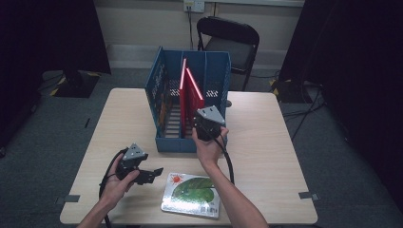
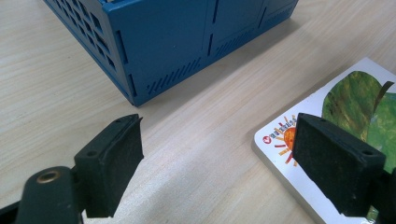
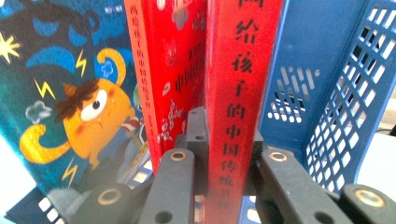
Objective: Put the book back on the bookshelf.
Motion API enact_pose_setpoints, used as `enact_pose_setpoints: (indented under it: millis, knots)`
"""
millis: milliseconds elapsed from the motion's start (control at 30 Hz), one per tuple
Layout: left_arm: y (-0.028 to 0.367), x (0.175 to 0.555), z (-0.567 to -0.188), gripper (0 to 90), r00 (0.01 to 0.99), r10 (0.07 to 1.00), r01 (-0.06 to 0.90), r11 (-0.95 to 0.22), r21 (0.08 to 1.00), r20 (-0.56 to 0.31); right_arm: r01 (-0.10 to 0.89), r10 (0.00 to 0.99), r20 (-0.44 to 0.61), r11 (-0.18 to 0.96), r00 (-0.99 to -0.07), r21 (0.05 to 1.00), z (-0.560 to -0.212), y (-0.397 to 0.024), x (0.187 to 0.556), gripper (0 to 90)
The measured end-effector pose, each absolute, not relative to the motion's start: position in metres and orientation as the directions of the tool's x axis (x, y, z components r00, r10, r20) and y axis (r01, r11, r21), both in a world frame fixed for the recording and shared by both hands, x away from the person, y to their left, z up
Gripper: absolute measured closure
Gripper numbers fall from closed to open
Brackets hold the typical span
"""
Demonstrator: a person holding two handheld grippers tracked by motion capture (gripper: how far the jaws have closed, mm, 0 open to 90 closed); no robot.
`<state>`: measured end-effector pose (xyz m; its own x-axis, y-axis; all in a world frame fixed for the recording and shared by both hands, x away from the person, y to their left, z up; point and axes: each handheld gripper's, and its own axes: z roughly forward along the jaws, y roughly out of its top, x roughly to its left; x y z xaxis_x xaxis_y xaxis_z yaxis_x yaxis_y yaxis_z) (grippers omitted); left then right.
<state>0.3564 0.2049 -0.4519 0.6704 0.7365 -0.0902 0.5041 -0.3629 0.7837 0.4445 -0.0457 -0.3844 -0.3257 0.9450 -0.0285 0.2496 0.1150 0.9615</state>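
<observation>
A blue file rack (image 1: 189, 142) stands at the middle of the table with books upright in it. My right gripper (image 1: 205, 124) reaches into it from the front and is shut on the spine of a red book (image 3: 243, 70) with black characters; its jaws press on both sides of the book (image 1: 192, 92). A second red book (image 3: 173, 70) and a book with an orange creature (image 3: 70, 93) stand just beside it. My left gripper (image 1: 153, 175) rests low near the table's front, open (image 2: 218, 135) and holding nothing, between the rack (image 2: 177, 42) and a flat picture book with a green leaf (image 2: 355, 98).
The leaf picture book (image 1: 192, 194) lies flat near the table's (image 1: 266, 142) front edge, under my right forearm. The rack's perforated wall (image 3: 336, 93) is right next to the red book. A black chair (image 1: 233, 40) stands behind the table.
</observation>
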Motion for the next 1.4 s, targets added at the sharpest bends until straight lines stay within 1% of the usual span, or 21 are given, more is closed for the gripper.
enact_pose_setpoints:
  millis: [200, 533, 767, 933, 1100, 1300, 1400]
  knots:
    - [0.204, 0.356, -0.452, 16.0, 0.677, 0.731, 0.498, -0.367, 0.786, -0.088, 0.241, 0.947, -0.024, 0.106, -0.320, 0.965, -0.382, -0.045, 0.453, 80.5]
    - [0.205, 0.356, -0.452, 16.0, 0.673, 0.734, 0.502, -0.364, 0.784, -0.090, 0.231, 0.953, -0.013, 0.087, -0.303, 0.969, -0.393, -0.039, 0.459, 79.9]
    - [0.203, 0.355, -0.452, 16.0, 0.678, 0.730, 0.499, -0.368, 0.785, -0.089, 0.252, 0.930, -0.025, 0.125, -0.367, 0.960, -0.399, -0.038, 0.450, 73.7]
    - [0.202, 0.356, -0.453, 16.0, 0.679, 0.729, 0.499, -0.370, 0.784, -0.088, 0.291, 0.907, 0.021, 0.113, -0.421, 0.950, -0.398, -0.042, 0.448, 69.3]
    - [0.202, 0.356, -0.453, 16.0, 0.676, 0.732, 0.499, -0.367, 0.785, -0.088, 0.317, 0.896, 0.053, 0.100, -0.442, 0.943, -0.405, -0.043, 0.445, 66.0]
    - [0.202, 0.356, -0.453, 16.0, 0.680, 0.728, 0.498, -0.371, 0.784, -0.087, 0.308, 0.907, 0.027, 0.114, -0.420, 0.945, -0.403, -0.035, 0.449, 67.5]
    - [0.203, 0.357, -0.453, 16.0, 0.676, 0.731, 0.503, -0.370, 0.781, -0.089, 0.309, 0.916, 0.042, 0.091, -0.398, 0.947, -0.398, -0.033, 0.454, 68.1]
